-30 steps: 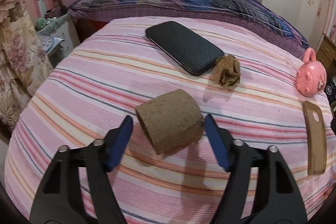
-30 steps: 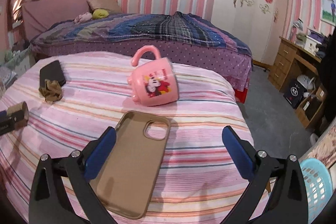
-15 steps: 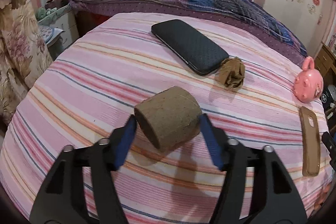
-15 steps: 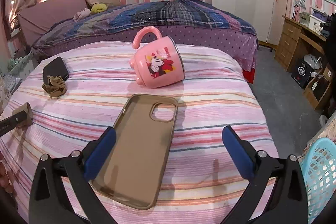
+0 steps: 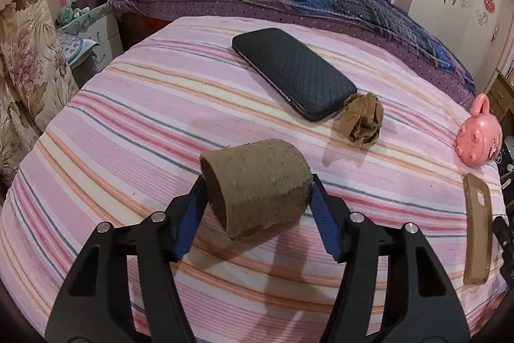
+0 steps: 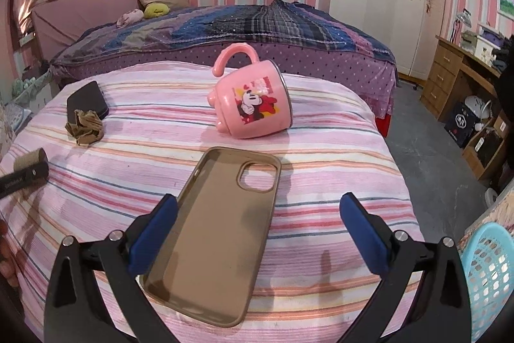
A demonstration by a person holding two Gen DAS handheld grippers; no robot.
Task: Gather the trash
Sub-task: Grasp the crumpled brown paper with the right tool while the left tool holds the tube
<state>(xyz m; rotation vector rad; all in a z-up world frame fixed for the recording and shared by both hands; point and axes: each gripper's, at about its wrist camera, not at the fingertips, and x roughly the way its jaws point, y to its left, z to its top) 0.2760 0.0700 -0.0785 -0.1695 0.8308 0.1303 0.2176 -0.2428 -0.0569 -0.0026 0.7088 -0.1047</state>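
My left gripper is shut on a brown cardboard tube and holds it just above the striped tablecloth. The tube also shows in the right wrist view at the far left. A crumpled brown paper wad lies beyond it, beside a black phone case; the wad shows in the right wrist view too. My right gripper is open and empty, hovering over a tan phone case.
A pink Minnie mug lies on its side past the tan case. A light blue basket stands on the floor at the right. A bed lies behind the table, a wooden desk to the right.
My left gripper closed on the cardboard tube and raised it slightly off the cloth. My right gripper stayed open and shifted a little over the tan case.
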